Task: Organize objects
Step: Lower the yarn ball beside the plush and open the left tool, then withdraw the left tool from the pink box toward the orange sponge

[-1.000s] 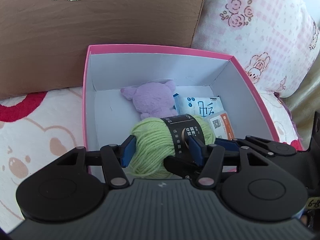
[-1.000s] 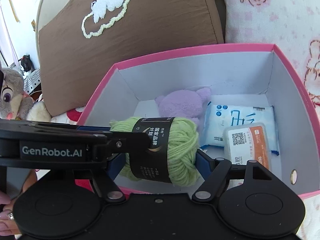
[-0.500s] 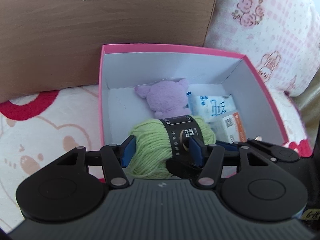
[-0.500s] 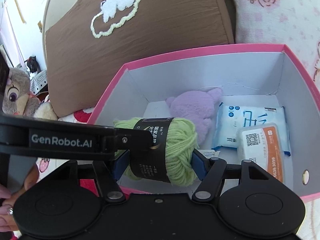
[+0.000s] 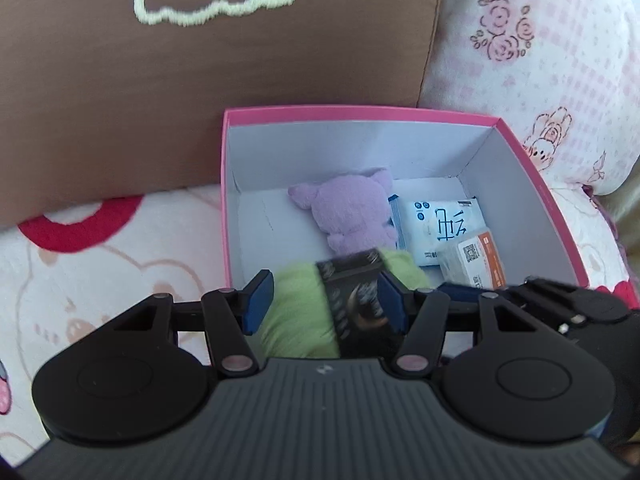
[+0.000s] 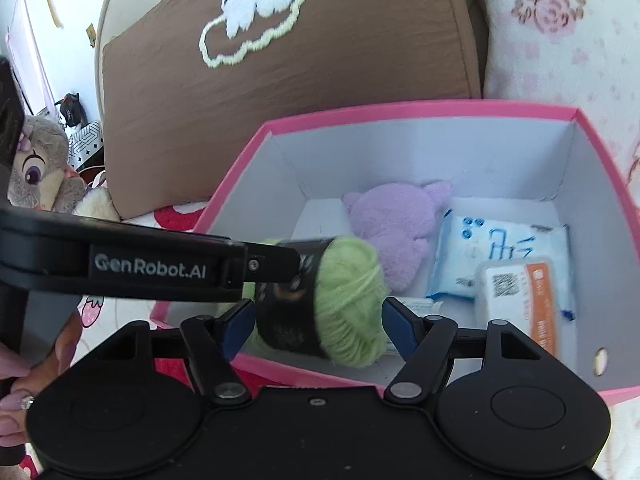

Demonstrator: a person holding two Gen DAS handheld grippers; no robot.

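A green yarn ball (image 5: 296,316) with a black label sits blurred between the fingers of my left gripper (image 5: 324,300), at the near edge of the pink box (image 5: 360,112). The left gripper's jaws look a little apart from the yarn. In the right wrist view the yarn ball (image 6: 344,300) lies between the fingers of my right gripper (image 6: 316,324), which is open with gaps on both sides. The left gripper's arm (image 6: 160,268) crosses from the left. The box (image 6: 400,110) holds a purple plush (image 6: 396,224), a tissue pack (image 6: 500,248) and an orange-labelled pack (image 6: 520,296).
A brown cushion with a cloud patch (image 5: 200,60) stands behind the box. A pink floral pillow (image 5: 540,60) is at the right. A grey plush rabbit (image 6: 36,164) sits far left. The box rests on a bear-print blanket (image 5: 100,260).
Both grippers have drawn back and up from the box. The jaws have widened, and the yarn ball is now blurred, tilting and dropping between them toward the box.
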